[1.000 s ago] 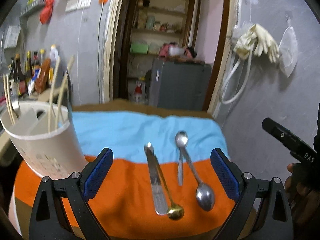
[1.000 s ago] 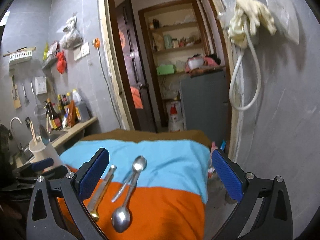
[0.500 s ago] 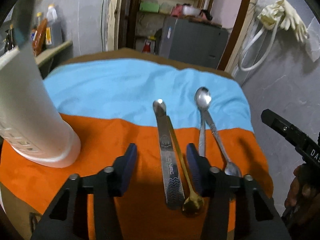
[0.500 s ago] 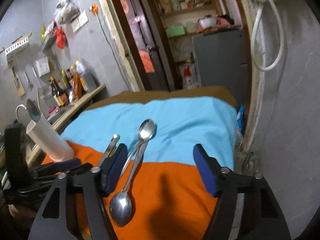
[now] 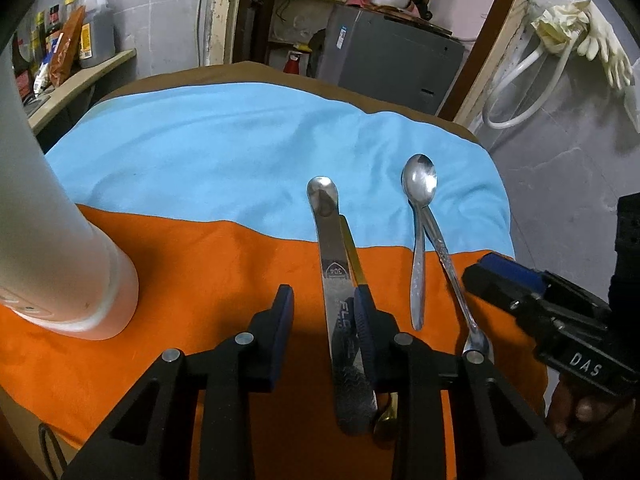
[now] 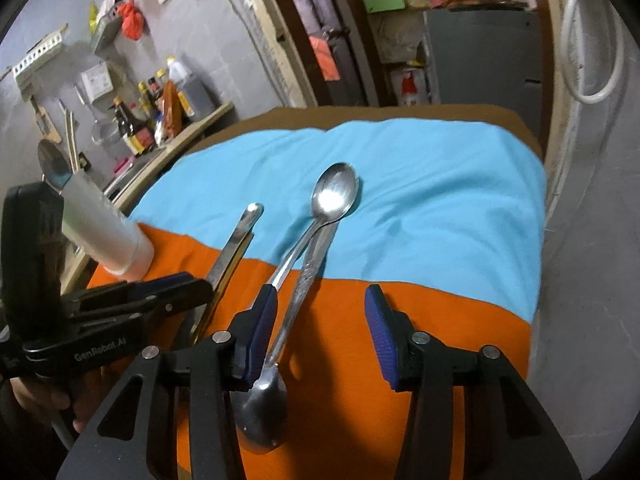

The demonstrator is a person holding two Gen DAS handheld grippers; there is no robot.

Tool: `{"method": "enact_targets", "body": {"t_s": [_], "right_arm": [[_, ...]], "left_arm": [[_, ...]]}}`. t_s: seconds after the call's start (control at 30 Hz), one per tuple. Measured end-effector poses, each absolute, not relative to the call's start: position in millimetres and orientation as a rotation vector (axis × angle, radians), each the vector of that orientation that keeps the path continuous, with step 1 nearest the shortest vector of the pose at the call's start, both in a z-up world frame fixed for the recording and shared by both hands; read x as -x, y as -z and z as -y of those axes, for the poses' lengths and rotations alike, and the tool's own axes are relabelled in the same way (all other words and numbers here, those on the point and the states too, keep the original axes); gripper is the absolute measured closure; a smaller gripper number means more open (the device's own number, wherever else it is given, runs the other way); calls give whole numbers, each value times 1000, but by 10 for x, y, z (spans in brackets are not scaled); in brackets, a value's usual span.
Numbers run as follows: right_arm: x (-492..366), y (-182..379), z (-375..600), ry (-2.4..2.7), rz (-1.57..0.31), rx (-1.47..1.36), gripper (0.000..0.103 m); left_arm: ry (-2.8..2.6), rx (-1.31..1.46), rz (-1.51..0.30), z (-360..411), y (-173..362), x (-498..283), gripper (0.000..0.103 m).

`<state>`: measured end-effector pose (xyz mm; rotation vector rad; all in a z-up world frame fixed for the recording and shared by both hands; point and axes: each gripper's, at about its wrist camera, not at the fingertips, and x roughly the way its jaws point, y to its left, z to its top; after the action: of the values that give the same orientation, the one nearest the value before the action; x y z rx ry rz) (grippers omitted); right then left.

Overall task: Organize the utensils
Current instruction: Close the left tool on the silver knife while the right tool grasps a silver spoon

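I note grey walls (image 5: 168, 12), an open doorway to shelves (image 6: 384, 4), a grey cabinet (image 5: 392, 60), dim light.

You have four utensils lying on the cloth: two silver spoons (image 5: 419, 208) (image 6: 262, 412), one flat steel tool (image 5: 334, 264) and one gold spoon (image 5: 386, 424). One white holder (image 5: 44, 240) stands on the bench (image 5: 224, 68). Two grippers show, the left gripper (image 5: 324, 320) and the right gripper (image 6: 320, 332).

Holder (image 5: 60, 240) left (on cloth (image 5: 224, 152)), spoons (image 5: 420, 240) right
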<state>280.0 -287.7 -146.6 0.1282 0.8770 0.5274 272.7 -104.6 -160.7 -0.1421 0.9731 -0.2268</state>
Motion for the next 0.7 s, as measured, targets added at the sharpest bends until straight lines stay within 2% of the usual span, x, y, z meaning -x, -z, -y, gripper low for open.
{"method": "enact_targets", "body": {"t_s": [0.27, 0.33, 0.5, 0.7], "right_arm": [[-2852, 1518, 2721, -527, -926, -50, 64], [-2851, 1513, 2692, -504, -927, -21, 68], [-2802, 1513, 2762, -451, -916, 3, 91], [-2767, 1536, 2948, -428, -915, -55, 95]], "left_arm": [[239, 157, -991, 1026, 1607, -2773, 78], [241, 154, -992, 1031, 1610, -2774, 78], [265, 163, -1005, 1033, 1610, -2780, 87], [285, 155, -1023, 1100, 1621, -2802, 89]]}}
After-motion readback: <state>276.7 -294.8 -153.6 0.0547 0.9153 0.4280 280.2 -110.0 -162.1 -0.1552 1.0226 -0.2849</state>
